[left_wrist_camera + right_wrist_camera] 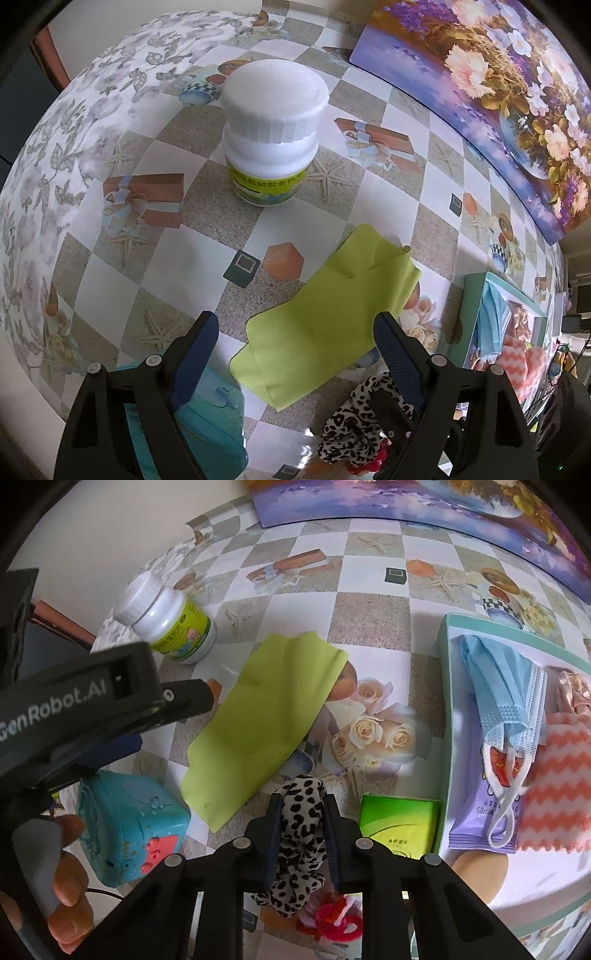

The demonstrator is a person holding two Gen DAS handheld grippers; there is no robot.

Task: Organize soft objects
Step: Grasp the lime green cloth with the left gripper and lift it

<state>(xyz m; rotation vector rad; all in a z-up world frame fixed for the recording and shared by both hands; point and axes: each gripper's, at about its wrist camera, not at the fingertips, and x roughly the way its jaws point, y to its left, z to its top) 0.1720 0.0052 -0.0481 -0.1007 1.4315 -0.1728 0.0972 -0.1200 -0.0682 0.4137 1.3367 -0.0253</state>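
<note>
My right gripper (303, 805) is shut on a leopard-print scrunchie (301, 827), which bunches up between its two pads just above the tablecloth; the same leopard-print scrunchie (354, 424) shows at the bottom of the left wrist view. A lime-green cloth (258, 716) lies flat to its upper left. My left gripper (295, 332) stands open above the near end of the green cloth (325, 325), touching nothing. A teal-rimmed tray (445, 709) on the right holds a blue face mask (506, 701), a purple wipes pack (476, 812) and a coral zigzag cloth (554, 786).
A white pill bottle (271, 136) stands on the checkered tablecloth beyond the cloth. A teal pouch (129, 830) lies at the left, a green tissue pack (399, 827) beside the tray, a red fuzzy item (336, 919) under the gripper. A flower painting (498, 92) leans behind.
</note>
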